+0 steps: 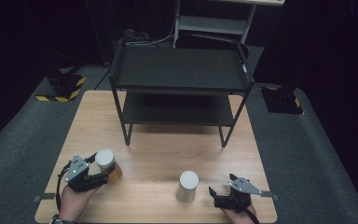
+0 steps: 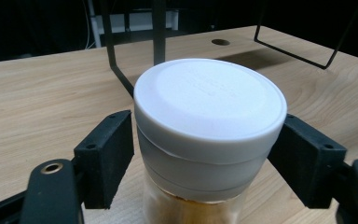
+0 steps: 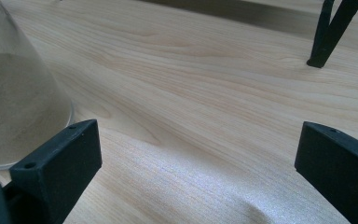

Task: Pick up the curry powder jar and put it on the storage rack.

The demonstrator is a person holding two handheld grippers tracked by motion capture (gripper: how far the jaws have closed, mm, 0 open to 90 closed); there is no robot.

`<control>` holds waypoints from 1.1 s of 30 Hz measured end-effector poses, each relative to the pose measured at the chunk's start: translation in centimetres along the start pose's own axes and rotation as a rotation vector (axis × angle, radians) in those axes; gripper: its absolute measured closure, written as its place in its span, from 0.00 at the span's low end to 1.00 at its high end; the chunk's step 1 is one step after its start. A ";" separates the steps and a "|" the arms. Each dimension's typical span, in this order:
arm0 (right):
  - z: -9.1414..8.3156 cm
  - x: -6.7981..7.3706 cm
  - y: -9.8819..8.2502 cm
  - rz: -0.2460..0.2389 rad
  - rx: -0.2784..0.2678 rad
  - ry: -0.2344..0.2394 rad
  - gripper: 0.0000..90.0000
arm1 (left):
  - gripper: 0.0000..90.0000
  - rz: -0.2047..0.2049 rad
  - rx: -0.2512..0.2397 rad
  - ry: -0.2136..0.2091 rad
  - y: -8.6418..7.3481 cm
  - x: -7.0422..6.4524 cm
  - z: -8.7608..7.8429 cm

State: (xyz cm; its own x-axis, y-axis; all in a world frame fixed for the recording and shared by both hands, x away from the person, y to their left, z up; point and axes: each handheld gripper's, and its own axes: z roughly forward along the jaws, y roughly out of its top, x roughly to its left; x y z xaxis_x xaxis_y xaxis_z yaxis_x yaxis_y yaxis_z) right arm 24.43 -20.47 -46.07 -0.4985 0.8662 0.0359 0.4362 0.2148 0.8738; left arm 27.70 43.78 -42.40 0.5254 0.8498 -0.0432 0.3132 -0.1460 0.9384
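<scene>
left claw [image 2: 205, 158] | clamped on white-lidded jar [image 2: 209, 107] | right claw [image 3: 200, 172] spread, empty

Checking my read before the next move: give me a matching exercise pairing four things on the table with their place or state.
1. left gripper
2. right gripper
3. pale jar
4. black shelf rack

a. jaws wide apart over bare wood
b. far half of the table
c. jaws around the white-lidded amber jar
d. standing free near the table's front edge

Pairs: 1-c, 2-a, 3-d, 4-b
</scene>
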 end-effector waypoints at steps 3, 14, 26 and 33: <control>0.0 0.0 0.0 0.000 0.000 -0.001 0.00 | 0.31 -0.002 -0.003 -0.004 -0.1 0.1 0.0; 0.0 0.0 0.0 0.000 -0.002 -0.001 0.00 | 0.37 -0.010 -0.025 -0.015 -0.8 0.2 0.0; 0.0 0.0 -0.1 0.001 -0.003 0.000 0.00 | 0.37 -0.021 -0.037 -0.011 -1.1 0.1 0.0; 0.0 0.0 -0.1 0.003 -0.003 0.000 0.00 | 0.37 -0.029 -0.042 -0.005 -1.2 0.1 -0.1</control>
State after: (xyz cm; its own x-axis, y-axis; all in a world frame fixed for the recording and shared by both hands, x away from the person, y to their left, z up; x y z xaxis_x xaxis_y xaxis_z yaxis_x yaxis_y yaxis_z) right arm 24.39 -20.52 -46.10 -0.4968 0.8670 0.0382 0.4355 0.2110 0.8751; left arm 27.33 44.08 -43.48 0.5207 0.8507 -0.0722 0.2951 -0.1000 0.9502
